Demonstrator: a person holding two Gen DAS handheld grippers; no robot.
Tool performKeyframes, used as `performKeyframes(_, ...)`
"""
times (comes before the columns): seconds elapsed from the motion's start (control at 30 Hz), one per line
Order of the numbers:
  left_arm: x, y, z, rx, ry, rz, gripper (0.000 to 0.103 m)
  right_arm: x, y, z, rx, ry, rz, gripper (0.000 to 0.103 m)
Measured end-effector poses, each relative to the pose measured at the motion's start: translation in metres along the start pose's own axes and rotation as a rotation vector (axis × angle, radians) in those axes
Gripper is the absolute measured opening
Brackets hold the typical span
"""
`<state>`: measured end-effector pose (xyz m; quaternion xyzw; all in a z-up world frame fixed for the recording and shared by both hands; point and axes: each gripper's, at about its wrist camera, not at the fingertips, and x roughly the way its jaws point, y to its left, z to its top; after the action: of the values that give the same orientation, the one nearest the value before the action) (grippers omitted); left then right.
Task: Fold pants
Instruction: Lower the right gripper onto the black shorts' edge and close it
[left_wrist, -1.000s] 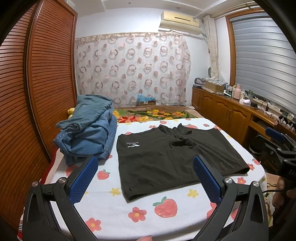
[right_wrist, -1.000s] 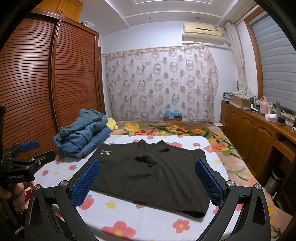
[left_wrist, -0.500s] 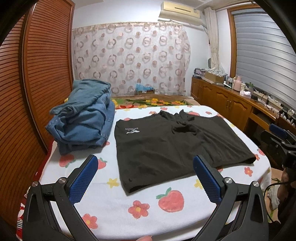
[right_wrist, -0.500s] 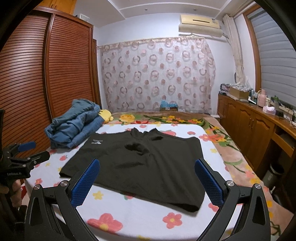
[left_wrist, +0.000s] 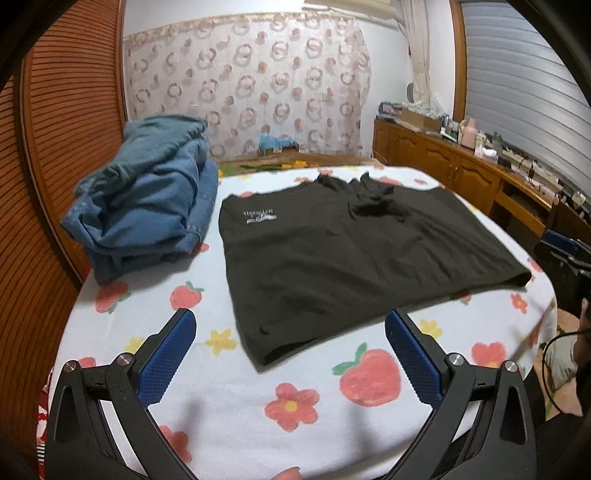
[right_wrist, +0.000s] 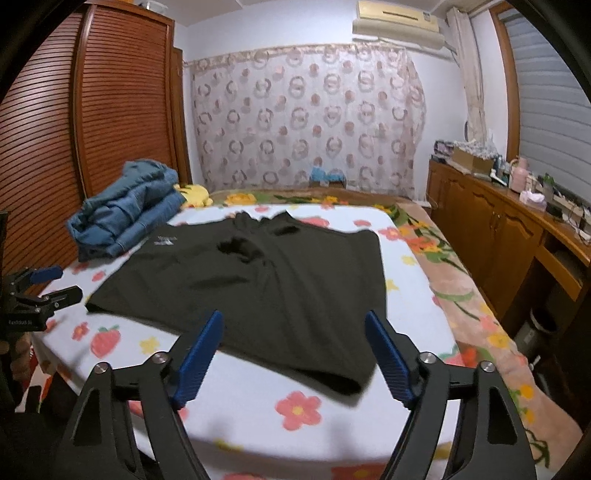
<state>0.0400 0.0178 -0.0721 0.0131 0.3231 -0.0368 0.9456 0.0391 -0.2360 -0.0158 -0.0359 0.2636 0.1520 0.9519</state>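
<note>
Pants (left_wrist: 354, 254) lie flat ahead of both grippers: left gripper (left_wrist: 290, 352) wide open, right gripper (right_wrist: 293, 356) closing a bit, both empty.

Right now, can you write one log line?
phase: approach | black pants: flat, unfolded | left gripper: open, empty | right gripper: closing, empty

My pants (left_wrist: 354, 258): black matt cloth, smooth | jeans pile (left_wrist: 147, 199): blue denim, coarse | bed sheet (left_wrist: 229, 406): white printed cloth, soft | my tongs' pads (left_wrist: 166, 354): blue dimpled plastic | wardrobe (right_wrist: 122, 110): slatted brown wood, semi-gloss.
</note>
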Motion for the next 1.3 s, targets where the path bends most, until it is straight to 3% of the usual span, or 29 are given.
performKeyframes(0.23, 0.016, 0.019, -0.007, -0.002, 0.052, -0.001, 0.101, 0.010, -0.006, 0.010, 0.016, 0.066, -0.030, 0.077)
performKeyframes(0.4, 0.020, 0.034, -0.007, -0.012, 0.066, 0.015, 0.099, 0.013, -0.005, 0.018, 0.041, 0.108, -0.032, 0.065)
performKeyframes(0.6, 0.024, 0.047, -0.004, -0.029, 0.073, 0.017, 0.099, 0.010, -0.003, 0.026, 0.071, 0.137, -0.041, 0.063)
performKeyframes(0.83, 0.032, 0.050, -0.004, -0.033, 0.100, 0.023, 0.099, 0.012, -0.008, 0.030, 0.127, 0.159, 0.010, 0.057)
performKeyframes(0.97, 0.039, 0.051, -0.005, -0.032, 0.122, 0.018, 0.099, 0.010, -0.011, 0.029, 0.122, 0.163, 0.017, 0.047)
performKeyframes(1.2, 0.047, 0.053, -0.014, -0.046, 0.156, -0.003, 0.099, 0.021, -0.021, 0.032, 0.100, 0.175, 0.030, 0.012)
performKeyframes(1.3, 0.046, 0.052, -0.015, -0.045, 0.153, -0.004, 0.099, 0.017, -0.013, 0.041, 0.051, 0.146, 0.029, 0.011)
